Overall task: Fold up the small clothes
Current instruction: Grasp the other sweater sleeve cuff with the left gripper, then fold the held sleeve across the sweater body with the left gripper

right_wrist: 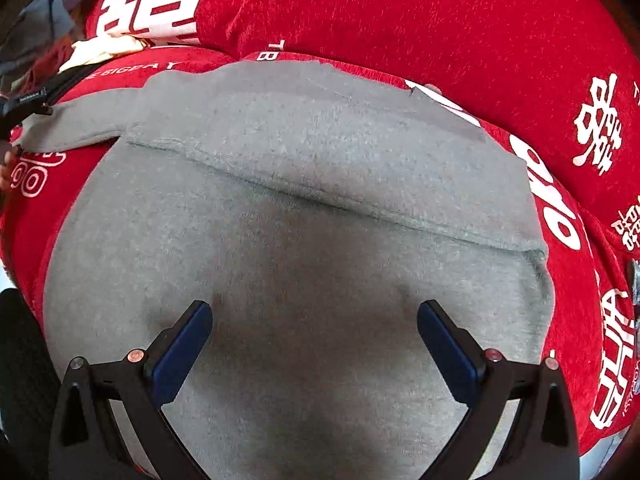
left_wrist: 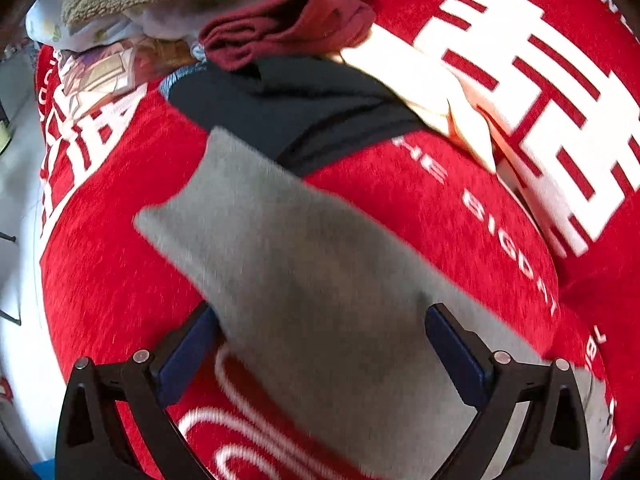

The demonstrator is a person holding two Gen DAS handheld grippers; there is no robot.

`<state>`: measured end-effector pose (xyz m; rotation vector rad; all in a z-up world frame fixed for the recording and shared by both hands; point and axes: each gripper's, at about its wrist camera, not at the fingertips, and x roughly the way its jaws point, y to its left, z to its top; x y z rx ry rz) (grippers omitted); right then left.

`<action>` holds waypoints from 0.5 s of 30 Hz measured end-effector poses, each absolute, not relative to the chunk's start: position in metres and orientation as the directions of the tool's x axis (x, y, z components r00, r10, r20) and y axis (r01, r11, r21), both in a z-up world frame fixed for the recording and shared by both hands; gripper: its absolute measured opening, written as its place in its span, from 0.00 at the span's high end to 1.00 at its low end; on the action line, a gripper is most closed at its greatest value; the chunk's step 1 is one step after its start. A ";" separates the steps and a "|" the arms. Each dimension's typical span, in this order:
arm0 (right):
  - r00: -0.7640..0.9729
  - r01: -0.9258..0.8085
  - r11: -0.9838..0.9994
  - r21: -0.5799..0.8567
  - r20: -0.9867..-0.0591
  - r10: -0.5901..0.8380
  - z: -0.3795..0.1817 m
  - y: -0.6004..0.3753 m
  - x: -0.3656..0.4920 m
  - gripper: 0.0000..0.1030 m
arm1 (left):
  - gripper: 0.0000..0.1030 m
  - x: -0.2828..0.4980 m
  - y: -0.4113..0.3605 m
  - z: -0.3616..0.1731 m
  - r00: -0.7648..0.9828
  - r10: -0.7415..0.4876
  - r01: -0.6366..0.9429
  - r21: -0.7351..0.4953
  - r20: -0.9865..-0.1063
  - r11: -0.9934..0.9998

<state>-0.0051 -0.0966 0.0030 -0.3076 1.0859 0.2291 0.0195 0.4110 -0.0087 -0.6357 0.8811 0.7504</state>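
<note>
**Grey garment partly folded, both grippers wide open above it**

Seen from the left wrist, the far left holds a heap of other clothes (left_wrist: 132,12) at the back edge of the red blanket (left_wrist: 104,248), with a dark red folded piece (left_wrist: 280,24) and a black garment (left_wrist: 288,108) just in front of it. Whether these count as finished or waiting cannot be told. A long strip of the grey garment (left_wrist: 304,264) runs from mid-frame down between the fingers of the left gripper (left_wrist: 320,344). Its jaws stand wide apart with the cloth lying loose between them, nothing pinched. The gripper hangs low, aimed along the strip towards the pile.

In the right wrist view, the same strip, probably a sleeve (right_wrist: 80,124), stretches out to the left over the blanket, unfolded as yet. The main body of the grey garment lies flat in the middle, with one panel already turned over: a fold edge (right_wrist: 320,196) crosses it diagonally from upper left to lower right. So one fold looks done; the sleeve and at least one further fold appear to remain.

The right gripper (right_wrist: 316,332) hovers close over the near part of the cloth, pointing across it, jaws spread and clamping nothing. Contact with the fabric cannot be judged.
</note>
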 end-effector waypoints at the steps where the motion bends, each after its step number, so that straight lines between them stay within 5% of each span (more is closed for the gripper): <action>1: 0.454 -0.330 0.934 -0.134 -0.891 0.032 0.006 -0.094 -0.001 0.01 | 0.31 0.020 0.411 -0.007 0.419 0.332 -0.796 -0.165 -0.845 0.583; 2: 0.459 -0.330 0.934 -0.136 -0.888 0.033 0.009 -0.092 0.005 0.01 | 0.52 0.020 0.415 -0.005 0.417 0.351 -0.795 -0.148 -0.839 0.589; 6: 0.495 -0.301 0.947 -0.112 -0.867 0.055 0.023 -0.080 0.043 0.01 | 0.83 0.005 0.429 -0.005 0.473 0.319 -0.787 -0.231 -0.821 0.572; 15: 0.490 -0.172 0.979 -0.112 -0.872 -0.013 -0.005 -0.006 0.152 0.01 | 0.91 -0.020 0.441 0.000 0.594 0.209 -0.722 -0.401 -0.777 0.564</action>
